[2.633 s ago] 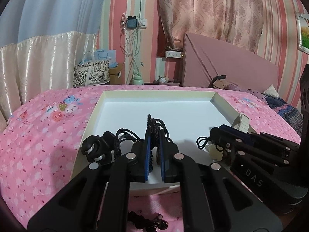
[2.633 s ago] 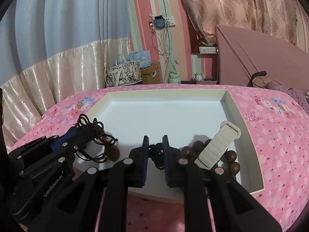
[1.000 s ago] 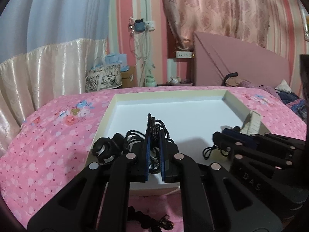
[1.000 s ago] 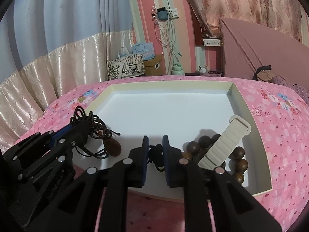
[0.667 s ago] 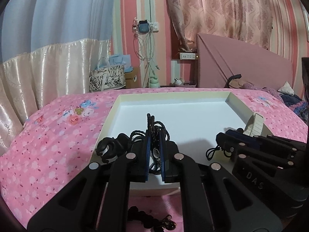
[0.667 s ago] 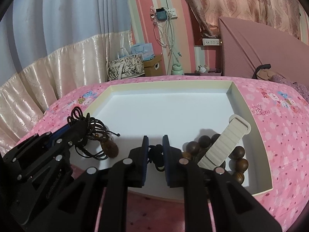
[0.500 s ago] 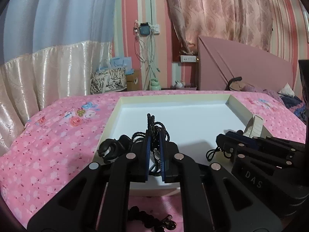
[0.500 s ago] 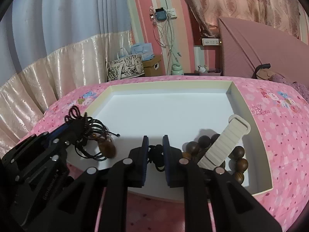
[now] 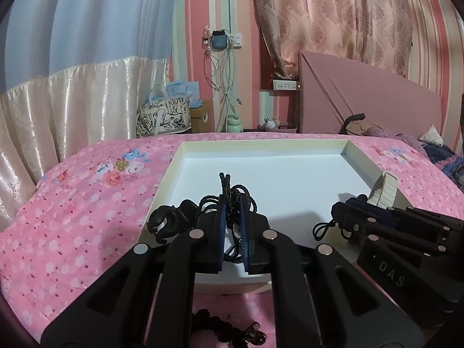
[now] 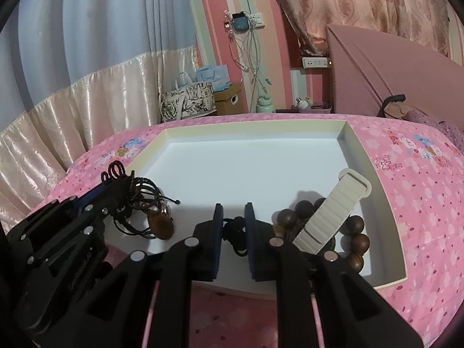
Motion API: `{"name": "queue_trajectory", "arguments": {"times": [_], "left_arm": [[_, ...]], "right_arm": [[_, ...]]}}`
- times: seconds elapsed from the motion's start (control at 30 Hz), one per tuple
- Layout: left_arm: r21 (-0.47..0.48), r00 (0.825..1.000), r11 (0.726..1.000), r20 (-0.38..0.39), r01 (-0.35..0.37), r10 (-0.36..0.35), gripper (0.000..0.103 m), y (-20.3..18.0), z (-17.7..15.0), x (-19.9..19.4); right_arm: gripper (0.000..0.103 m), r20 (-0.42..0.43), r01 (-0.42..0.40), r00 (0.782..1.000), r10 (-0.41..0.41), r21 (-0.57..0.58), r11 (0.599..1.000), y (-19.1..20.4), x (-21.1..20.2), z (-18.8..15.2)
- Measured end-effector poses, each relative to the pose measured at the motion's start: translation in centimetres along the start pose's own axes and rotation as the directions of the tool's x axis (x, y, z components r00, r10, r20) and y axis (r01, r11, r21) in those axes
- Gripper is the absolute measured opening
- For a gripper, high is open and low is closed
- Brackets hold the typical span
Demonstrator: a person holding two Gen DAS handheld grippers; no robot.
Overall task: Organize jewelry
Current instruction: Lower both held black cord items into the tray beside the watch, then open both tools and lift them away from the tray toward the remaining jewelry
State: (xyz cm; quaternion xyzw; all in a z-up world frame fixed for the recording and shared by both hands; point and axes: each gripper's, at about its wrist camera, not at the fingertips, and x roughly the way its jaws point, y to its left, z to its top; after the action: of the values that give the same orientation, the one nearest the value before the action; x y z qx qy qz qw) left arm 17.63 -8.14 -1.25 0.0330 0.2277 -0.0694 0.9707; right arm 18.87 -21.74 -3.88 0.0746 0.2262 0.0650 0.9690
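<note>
A white tray with cream walls (image 9: 261, 145) (image 10: 374, 168) lies on the pink bed. My left gripper (image 9: 232, 200) is shut on a black cord necklace (image 9: 229, 191) with a brown pendant (image 10: 162, 223), held over the tray's near left corner. My right gripper (image 10: 234, 220) is shut on a black cord (image 10: 236, 232) over the tray's near edge; it shows in the left wrist view (image 9: 342, 214). A brown bead bracelet (image 10: 355, 232) and a cream strap (image 10: 333, 211) lie in the tray's near right corner.
A black clip-like piece (image 9: 168, 220) sits at the tray's near left corner. A dark beaded piece (image 9: 232, 330) lies on the pink bedspread (image 9: 72, 203) below my left gripper. Bags, boxes and a headboard stand behind the bed.
Both grippers have risen slightly with their cords. The left gripper's necklace and pendant now hang a little higher over the tray's left corner.
</note>
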Motion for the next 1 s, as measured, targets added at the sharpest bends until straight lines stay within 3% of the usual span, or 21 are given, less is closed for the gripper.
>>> {"name": "queue_trajectory", "arguments": {"times": [0.2, 0.33, 0.47, 0.53, 0.57, 0.6, 0.67, 0.77, 0.87, 1.0], "left_arm": [[-0.033, 0.999, 0.999, -0.016, 0.027, -0.028, 0.007, 0.7, -0.1, 0.4], [-0.052, 0.994, 0.994, -0.057, 0.094, -0.097, 0.012, 1.0, -0.1, 1.4], [-0.079, 0.988, 0.989, -0.076, 0.125, -0.131, 0.030, 1.5, -0.2, 1.9], [-0.090, 0.988, 0.987, -0.071, 0.130, -0.136, 0.037, 1.6, -0.2, 1.8], [-0.092, 0.989, 0.988, -0.065, 0.123, -0.130, 0.046, 1.6, -0.3, 1.6], [-0.095, 0.991, 0.989, -0.054, 0.113, -0.119, 0.052, 1.6, -0.3, 1.4], [-0.100, 0.995, 0.991, -0.031, 0.093, -0.097, 0.072, 1.7, -0.4, 0.9], [-0.089, 0.998, 0.995, -0.040, 0.052, -0.056, 0.079, 1.9, -0.4, 0.0], [-0.104, 0.998, 0.994, -0.046, 0.045, -0.050, 0.087, 2.6, 0.7, -1.4], [-0.049, 0.999, 0.998, 0.010, 0.033, -0.032, 0.095, 2.5, 2.7, -4.0]], "right_arm": [[0.015, 0.005, 0.001, 1.000, -0.001, 0.014, 1.000, -0.3, -0.3, 0.0], [0.015, 0.008, -0.008, 1.000, 0.008, 0.025, 1.000, -0.4, -0.4, 0.0], [0.016, 0.019, -0.023, 1.000, 0.023, 0.046, 0.999, -0.8, -0.7, -0.1], [0.034, 0.025, -0.041, 0.999, 0.039, 0.064, 0.997, -1.0, -0.9, -0.2], [0.057, 0.035, -0.026, 0.999, 0.023, 0.076, 0.997, -1.1, -1.2, -0.3], [0.067, 0.042, -0.016, 0.999, 0.013, 0.084, 0.996, -1.2, -1.4, -0.4], [0.069, 0.049, -0.004, 0.999, -0.001, 0.103, 0.995, -1.5, -2.0, -0.2], [0.086, 0.023, 0.090, 0.995, -0.094, 0.135, 0.987, -1.8, -3.3, 0.6], [0.092, 0.025, 0.171, 0.984, -0.177, 0.161, 0.972, -2.2, -5.3, 1.6], [0.095, -0.053, 0.346, 0.938, -0.343, 0.183, 0.920, -1.4, -8.3, 4.0]]}}
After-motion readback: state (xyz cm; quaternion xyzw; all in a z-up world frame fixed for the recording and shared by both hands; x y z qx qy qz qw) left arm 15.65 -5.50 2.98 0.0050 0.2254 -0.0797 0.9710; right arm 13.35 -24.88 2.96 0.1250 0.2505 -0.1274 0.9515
